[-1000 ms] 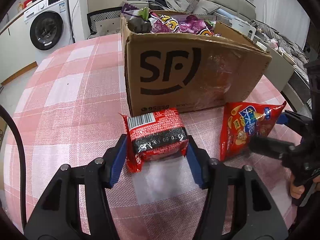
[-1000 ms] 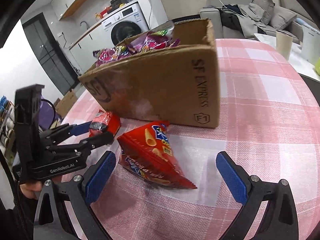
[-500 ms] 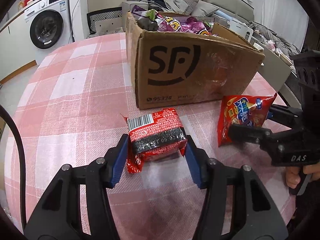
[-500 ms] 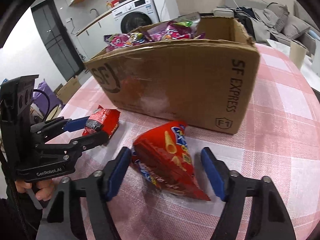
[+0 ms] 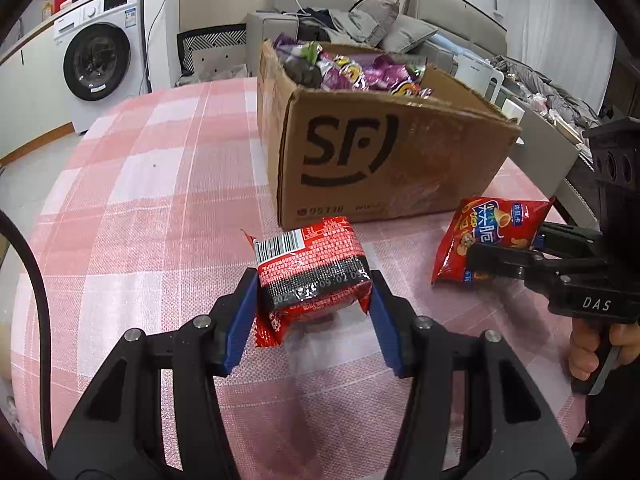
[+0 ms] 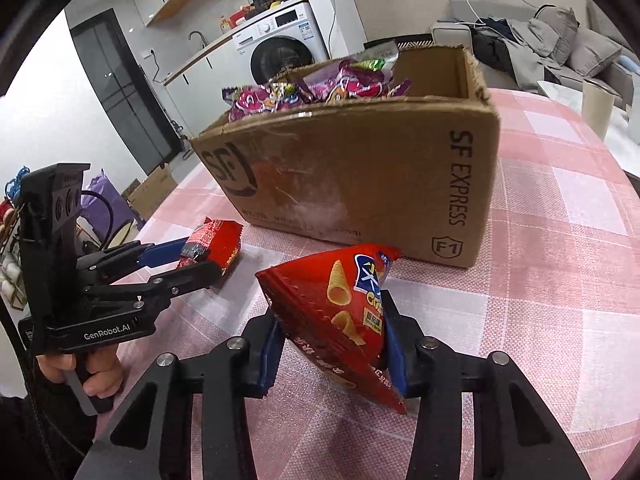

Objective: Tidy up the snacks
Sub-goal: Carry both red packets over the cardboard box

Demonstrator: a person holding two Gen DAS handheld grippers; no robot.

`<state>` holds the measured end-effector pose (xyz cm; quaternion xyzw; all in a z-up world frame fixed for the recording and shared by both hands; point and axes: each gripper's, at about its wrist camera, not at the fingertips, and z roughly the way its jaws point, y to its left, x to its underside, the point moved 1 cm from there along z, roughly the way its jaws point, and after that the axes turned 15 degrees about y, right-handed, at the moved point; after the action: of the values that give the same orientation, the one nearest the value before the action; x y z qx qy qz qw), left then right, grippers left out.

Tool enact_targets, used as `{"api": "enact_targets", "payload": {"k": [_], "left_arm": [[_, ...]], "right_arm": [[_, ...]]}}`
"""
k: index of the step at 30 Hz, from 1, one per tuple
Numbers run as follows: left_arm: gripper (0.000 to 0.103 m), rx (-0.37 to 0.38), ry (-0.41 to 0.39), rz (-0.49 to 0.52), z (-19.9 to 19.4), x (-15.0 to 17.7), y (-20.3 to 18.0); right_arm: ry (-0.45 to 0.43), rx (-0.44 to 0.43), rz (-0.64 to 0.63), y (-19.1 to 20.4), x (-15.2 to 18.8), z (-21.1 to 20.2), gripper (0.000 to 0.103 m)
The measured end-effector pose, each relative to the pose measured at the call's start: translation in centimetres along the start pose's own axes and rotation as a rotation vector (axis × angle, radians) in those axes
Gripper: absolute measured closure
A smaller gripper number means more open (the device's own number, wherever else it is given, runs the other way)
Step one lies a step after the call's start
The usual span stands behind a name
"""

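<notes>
The left gripper (image 5: 312, 300) jaws pinch a red noodle packet (image 5: 310, 268) just above the desk (image 5: 160, 208); the right gripper (image 6: 330, 344) jaws pinch a red chip bag (image 6: 336, 304). Behind both stands the snack-filled cardboard box (image 5: 384, 160).

Cardboard box (image 5: 384, 160): interior floor hidden under purple snack packets (image 5: 352, 74); far wall out of sight in left wrist view. Small print on red noodle pack (image 5: 312, 268) too fine to read; its lower end covered by blue pads. Cone-chip bag (image 6: 340, 320): rear face hidden, bottom corner blurred. Person: only fingers (image 5: 584, 348) on handle show, rest cut by frame edge. Washing machine (image 5: 100, 52) panel text illegible.
</notes>
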<state>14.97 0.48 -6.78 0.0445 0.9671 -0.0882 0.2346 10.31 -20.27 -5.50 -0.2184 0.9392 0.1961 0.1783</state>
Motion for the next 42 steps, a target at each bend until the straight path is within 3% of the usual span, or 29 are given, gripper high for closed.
{"api": "enact_targets", "payload": {"k": [24, 42], "left_arm": [[0.052, 0.016, -0.145, 0.018, -8.5, 0.7, -0.8], [0.052, 0.001, -0.226, 0.037, -13.3, -2.2, -2.2]], "right_arm": [[-0.131, -0.003, -0.008, -0.3, -1.0, -5.6, 0.059], [-0.235, 0.032, -0.011, 0.6, -2.6, -10.7, 0.059]]}}
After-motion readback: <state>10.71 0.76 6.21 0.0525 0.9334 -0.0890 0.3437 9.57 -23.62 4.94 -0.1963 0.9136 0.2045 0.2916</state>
